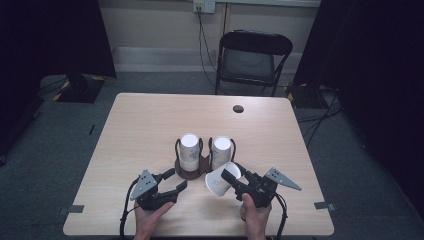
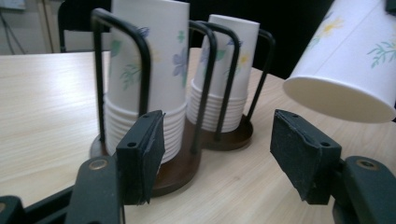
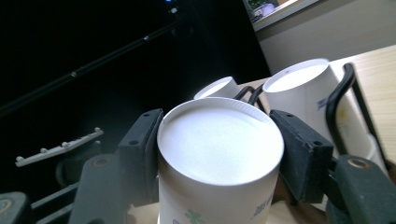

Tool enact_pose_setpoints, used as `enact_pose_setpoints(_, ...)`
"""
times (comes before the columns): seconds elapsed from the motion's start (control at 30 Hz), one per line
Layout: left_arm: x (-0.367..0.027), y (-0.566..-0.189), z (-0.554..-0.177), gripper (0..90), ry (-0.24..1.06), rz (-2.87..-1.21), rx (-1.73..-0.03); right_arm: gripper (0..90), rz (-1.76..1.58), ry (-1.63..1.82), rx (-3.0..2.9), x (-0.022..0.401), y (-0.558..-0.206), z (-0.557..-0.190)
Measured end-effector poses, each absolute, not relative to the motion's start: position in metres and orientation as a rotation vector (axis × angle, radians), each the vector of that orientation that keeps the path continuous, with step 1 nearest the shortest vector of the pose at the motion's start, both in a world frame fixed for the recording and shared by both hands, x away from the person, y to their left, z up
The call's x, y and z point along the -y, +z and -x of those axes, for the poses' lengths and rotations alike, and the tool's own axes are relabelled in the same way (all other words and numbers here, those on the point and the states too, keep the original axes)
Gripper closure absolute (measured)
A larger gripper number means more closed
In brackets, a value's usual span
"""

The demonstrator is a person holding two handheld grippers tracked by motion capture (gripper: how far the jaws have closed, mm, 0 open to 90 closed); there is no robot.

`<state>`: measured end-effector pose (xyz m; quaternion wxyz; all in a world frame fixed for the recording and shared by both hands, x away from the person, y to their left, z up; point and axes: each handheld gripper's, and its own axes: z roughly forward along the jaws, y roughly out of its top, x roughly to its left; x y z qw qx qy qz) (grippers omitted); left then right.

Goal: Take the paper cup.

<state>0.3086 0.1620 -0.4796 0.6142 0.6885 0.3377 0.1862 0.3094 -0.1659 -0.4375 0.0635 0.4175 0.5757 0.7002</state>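
Over table (image 1: 140,125), right gripper (image 1: 231,178) tilting cup (image 1: 220,181).

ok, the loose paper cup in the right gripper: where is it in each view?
High view: loose cup, lower centre, tilted, right of the cup rack.
Left gripper view: upper right, rim facing down-left.
Right gripper view: centre, pinched between the pads.
Shared landmark: the rack.

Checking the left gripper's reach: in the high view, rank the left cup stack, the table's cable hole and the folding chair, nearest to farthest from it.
From the left gripper:
1. Left cup stack, just ahead in the holder.
2. Cable hole, far side of the table.
3. Folding chair, beyond the table.
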Motion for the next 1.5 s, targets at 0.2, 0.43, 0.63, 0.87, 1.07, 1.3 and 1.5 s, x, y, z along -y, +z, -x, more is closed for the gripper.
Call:
enact_pose_setpoints(0.2, -0.152, -0.479, -0.306, 39.7, 0.416, -1.589, -0.719, 37.6, -1.293, 2.212, -1.745, 0.157, -0.443, -0.311)
enact_pose_setpoints(0.43, -0.144, -0.476, -0.305, 45.5, 0.416, -1.572, -0.672, 37.6, -1.309, 2.305, -1.767, 0.149, -0.441, -0.314)
enact_pose_setpoints(0.63, -0.135, -0.475, -0.303, 49.7, 0.445, -1.582, -0.628, 37.6, -1.375, 2.32, -1.814, 0.142, -0.444, -0.318)
enact_pose_setpoints(0.87, -0.129, -0.475, -0.301, 54.4, 0.485, -1.584, -0.582, 37.5, -1.393, 2.326, -1.866, 0.132, -0.447, -0.321)
enact_pose_setpoints(1.07, -0.128, -0.474, -0.298, 57.2, 0.504, -1.575, -0.549, 37.0, -1.383, 2.363, -1.895, 0.128, -0.448, -0.323)
enact_pose_setpoints(1.3, -0.128, -0.473, -0.3, 70.3, 0.508, -1.571, -0.54, 35.6, -1.398, 2.379, -1.909, 0.13, -0.451, -0.327)
enact_pose_setpoints(1.5, -0.128, -0.475, -0.303, 79.1, 0.492, -1.565, -0.544, 35.0, -1.419, 2.379, -1.893, 0.135, -0.454, -0.327)
